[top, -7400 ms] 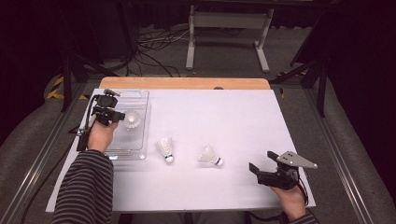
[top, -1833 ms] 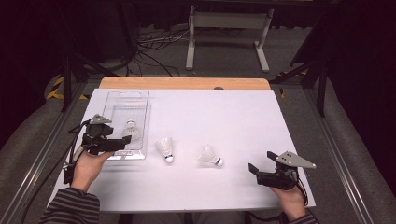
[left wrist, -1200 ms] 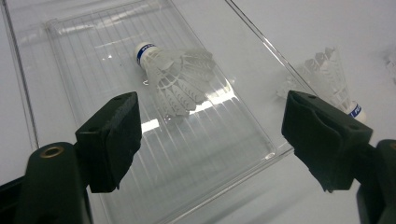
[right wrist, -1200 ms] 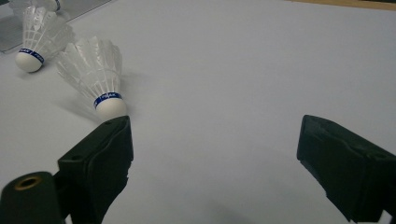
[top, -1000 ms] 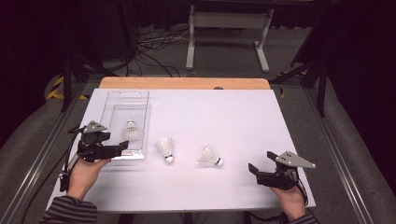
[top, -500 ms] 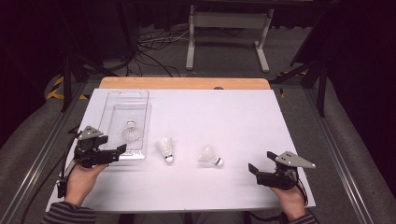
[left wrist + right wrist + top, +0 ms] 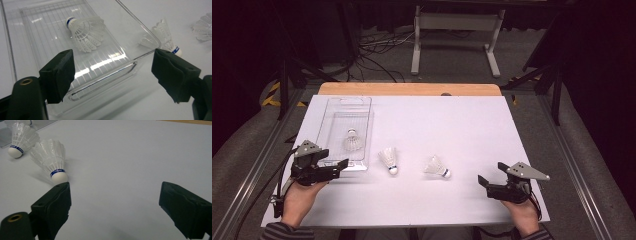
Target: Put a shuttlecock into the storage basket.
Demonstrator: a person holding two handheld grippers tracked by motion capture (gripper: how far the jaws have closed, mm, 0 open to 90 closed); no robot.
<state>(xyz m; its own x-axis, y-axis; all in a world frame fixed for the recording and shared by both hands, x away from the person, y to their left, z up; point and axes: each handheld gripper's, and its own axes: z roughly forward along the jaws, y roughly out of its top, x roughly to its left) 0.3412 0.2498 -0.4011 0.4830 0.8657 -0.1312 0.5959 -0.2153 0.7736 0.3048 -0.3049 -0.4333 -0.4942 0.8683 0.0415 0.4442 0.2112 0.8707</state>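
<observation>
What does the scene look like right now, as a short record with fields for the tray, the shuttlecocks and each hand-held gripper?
tray: clear ribbed plastic tray at the table's left, on the white table sheet
in tray: one white feathered shuttlecock lying on its side
on sheet: two white shuttlecocks, one just right of the tray, one farther right
left hand-held gripper: open, empty, at the tray's near end
right hand-held gripper: open, empty, low at the sheet's near right, apart from the shuttlecocks
</observation>
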